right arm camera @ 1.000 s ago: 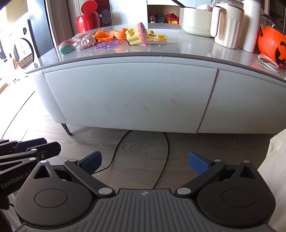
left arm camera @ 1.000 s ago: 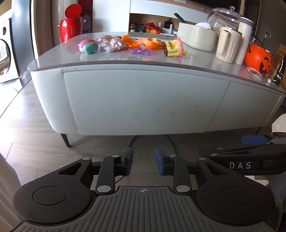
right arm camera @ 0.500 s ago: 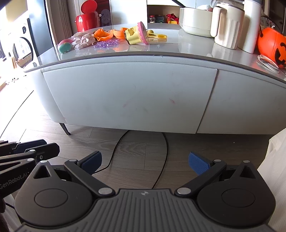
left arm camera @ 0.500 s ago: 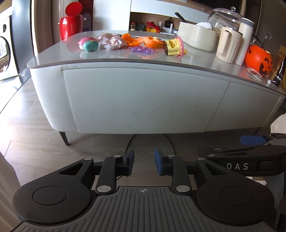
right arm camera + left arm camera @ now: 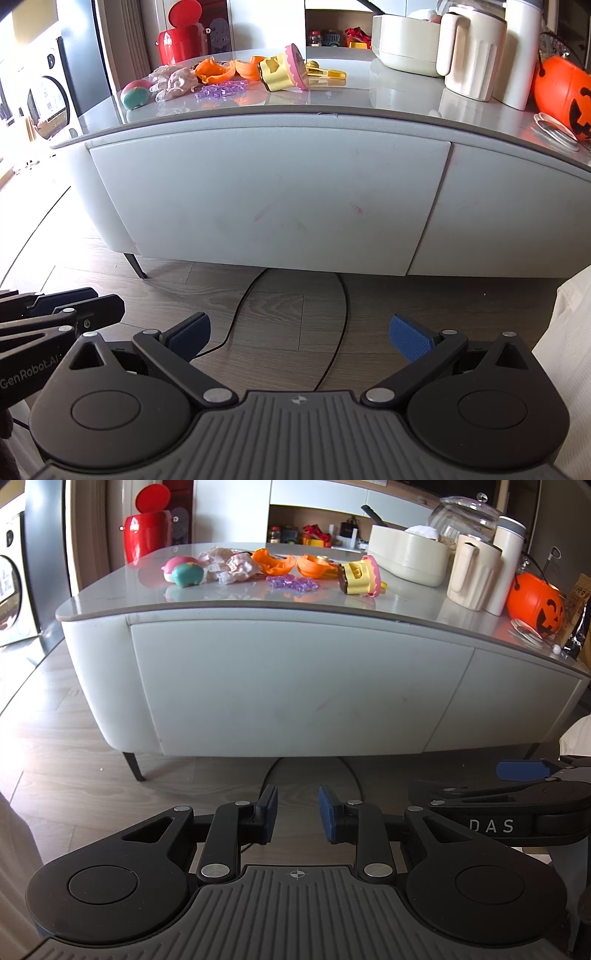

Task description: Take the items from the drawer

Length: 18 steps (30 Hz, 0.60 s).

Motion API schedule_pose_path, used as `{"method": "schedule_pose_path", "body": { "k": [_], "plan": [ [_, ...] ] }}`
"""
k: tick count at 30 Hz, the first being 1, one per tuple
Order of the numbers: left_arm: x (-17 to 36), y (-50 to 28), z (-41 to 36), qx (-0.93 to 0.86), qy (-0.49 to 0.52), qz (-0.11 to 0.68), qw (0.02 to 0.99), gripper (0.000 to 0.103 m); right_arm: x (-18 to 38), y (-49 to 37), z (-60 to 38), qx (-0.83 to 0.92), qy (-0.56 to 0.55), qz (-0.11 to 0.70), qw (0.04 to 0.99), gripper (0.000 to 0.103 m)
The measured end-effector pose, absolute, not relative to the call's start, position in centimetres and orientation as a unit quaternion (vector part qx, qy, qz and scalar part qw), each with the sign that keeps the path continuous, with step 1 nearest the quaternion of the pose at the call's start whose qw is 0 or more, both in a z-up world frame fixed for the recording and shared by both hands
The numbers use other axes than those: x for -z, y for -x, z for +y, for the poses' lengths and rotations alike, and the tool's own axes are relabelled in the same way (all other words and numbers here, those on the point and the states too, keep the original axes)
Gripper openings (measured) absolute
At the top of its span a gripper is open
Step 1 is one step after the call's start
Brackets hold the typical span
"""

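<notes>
Bare wood floor (image 5: 424,295) with a looping black cable (image 5: 340,314) runs from both tongs to the pale cabinet, leaving open room between. The left tongs (image 5: 295,818) hold nothing, pads a narrow gap apart, and the right tongs (image 5: 299,334) are spread wide and empty; both sit low, well short of the closed drawer (image 5: 266,199), whose front lies flush under the overhanging rim of the grey surface (image 5: 388,96). Farther back lie toys: a yellow cupcake toy (image 5: 284,74), purple beads (image 5: 221,88), a pumpkin bucket (image 5: 535,603).
</notes>
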<state>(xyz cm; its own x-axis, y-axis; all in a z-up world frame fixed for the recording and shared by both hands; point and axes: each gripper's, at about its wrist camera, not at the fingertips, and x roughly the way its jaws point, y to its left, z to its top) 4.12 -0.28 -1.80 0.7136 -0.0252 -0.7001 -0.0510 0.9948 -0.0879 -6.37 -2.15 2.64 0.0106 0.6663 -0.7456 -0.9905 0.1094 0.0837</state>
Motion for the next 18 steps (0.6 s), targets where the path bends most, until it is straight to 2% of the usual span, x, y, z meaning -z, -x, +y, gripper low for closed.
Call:
{"method": "schedule_pose_path", "body": {
  "k": [18],
  "plan": [
    [1.8,-4.13,-0.31,-0.007,0.05,0.378,0.924,0.025,-2.65,6.37,-2.15,-0.62,0.245,0.331,0.667,0.103]
  ]
}}
